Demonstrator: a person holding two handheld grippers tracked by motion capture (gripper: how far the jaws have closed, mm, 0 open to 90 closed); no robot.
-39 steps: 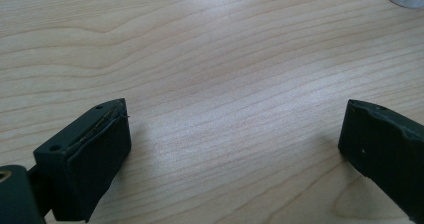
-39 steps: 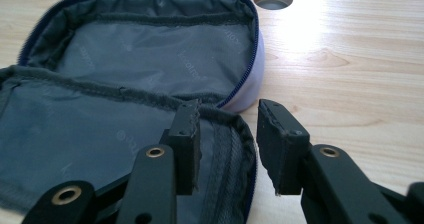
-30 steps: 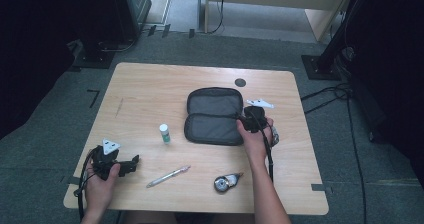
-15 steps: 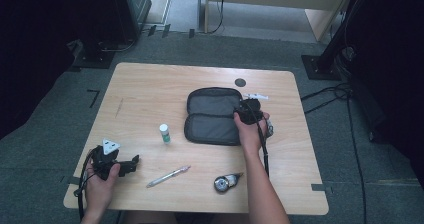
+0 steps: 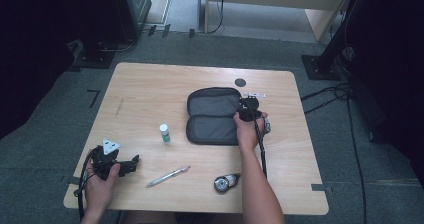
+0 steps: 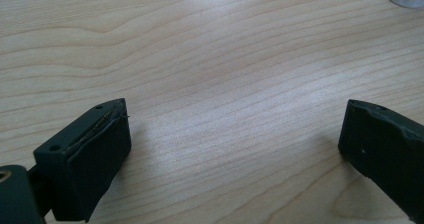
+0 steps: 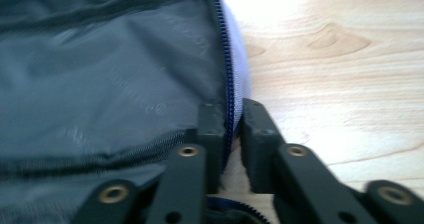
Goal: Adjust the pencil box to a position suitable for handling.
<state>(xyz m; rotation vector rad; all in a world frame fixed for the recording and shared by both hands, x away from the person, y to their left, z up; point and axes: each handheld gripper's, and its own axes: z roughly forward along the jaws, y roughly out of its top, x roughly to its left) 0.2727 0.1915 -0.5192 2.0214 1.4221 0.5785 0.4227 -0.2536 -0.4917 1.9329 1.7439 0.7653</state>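
Since a second ago, the right gripper (image 5: 246, 109) has slid a little toward the case's (image 5: 212, 115) right edge, while the left gripper (image 5: 116, 162) has stayed put.

On the left, the left gripper rests near the tabletop's (image 5: 150, 89) front corner. Its jaws are wide open and hold nothing. Next come a small bottle (image 5: 164, 133), a pen (image 5: 168, 176) and a round thing (image 5: 223, 182); none of them is in the case yet. The case lies open in the middle. So the packing looks barely begun.

The right gripper view shows the jaws nearly closed on the case's zipper edge (image 7: 227, 109). The high view is too far off to show that pinch, but it shows where everything lies.
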